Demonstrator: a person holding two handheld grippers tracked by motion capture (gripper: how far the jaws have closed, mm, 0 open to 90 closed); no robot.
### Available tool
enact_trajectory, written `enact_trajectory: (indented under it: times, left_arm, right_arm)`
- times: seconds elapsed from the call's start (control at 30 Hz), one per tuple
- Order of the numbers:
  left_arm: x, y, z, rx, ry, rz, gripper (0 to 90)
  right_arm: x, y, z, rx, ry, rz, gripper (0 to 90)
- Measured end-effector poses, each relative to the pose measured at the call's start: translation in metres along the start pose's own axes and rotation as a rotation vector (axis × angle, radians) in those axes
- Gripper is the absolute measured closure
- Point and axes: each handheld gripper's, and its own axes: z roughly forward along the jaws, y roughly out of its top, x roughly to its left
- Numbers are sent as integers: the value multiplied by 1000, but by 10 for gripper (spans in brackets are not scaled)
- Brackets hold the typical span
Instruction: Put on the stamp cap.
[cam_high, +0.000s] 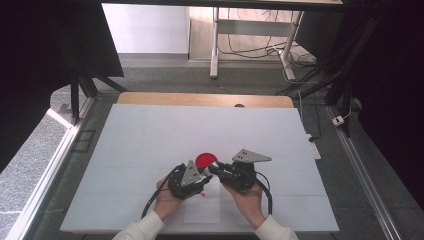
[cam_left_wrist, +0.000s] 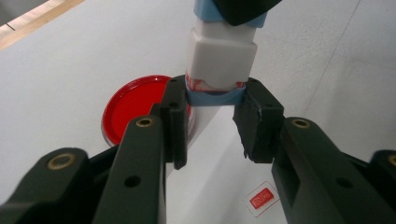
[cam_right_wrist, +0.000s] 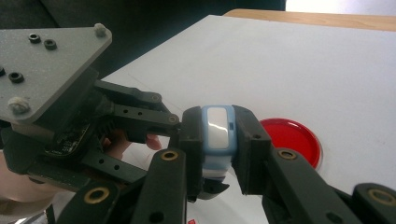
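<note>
Two pairs of black jaws are closed on one small thing, a white, boxy plastic piece with pale blue bands (cam_left_wrist: 221, 58), held above the white table between the grippers. The left gripper (cam_left_wrist: 212, 123) pinches the blue band at the piece's near end in the left gripper view, both pads pressed against its sides, with a strip of red print just above them. The right gripper (cam_right_wrist: 217, 151) clamps the opposite end: in the right gripper view its pads squeeze the blue rim around a glossy white face, and the left gripper's jaws meet the piece from that view's left. Both grips are narrow, closed as far as the piece allows.

Just beyond the held piece, a round red plastic lid (cam_high: 206, 160) lies flat on the white table (cam_high: 150, 150), a little nearer the front edge than the back and close to the middle between the left and right edges. Under the grippers, nearer the front edge, a small clear packet with a red label (cam_left_wrist: 262, 199) rests on the surface. The person's hands (cam_high: 167, 200) enter from the front edge in white sleeves.
</note>
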Motion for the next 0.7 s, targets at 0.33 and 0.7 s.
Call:
enact_trajectory:
  times: [0.33,0.7]
  left_arm:
    - [-1,-1,1,-2,0,6,650]
    - [-3,-1,1,4,8,14,650]
  right_arm:
    - [0,1,-1,14,-11,19,751]
    - [2,1,0,27,-36,21,751]
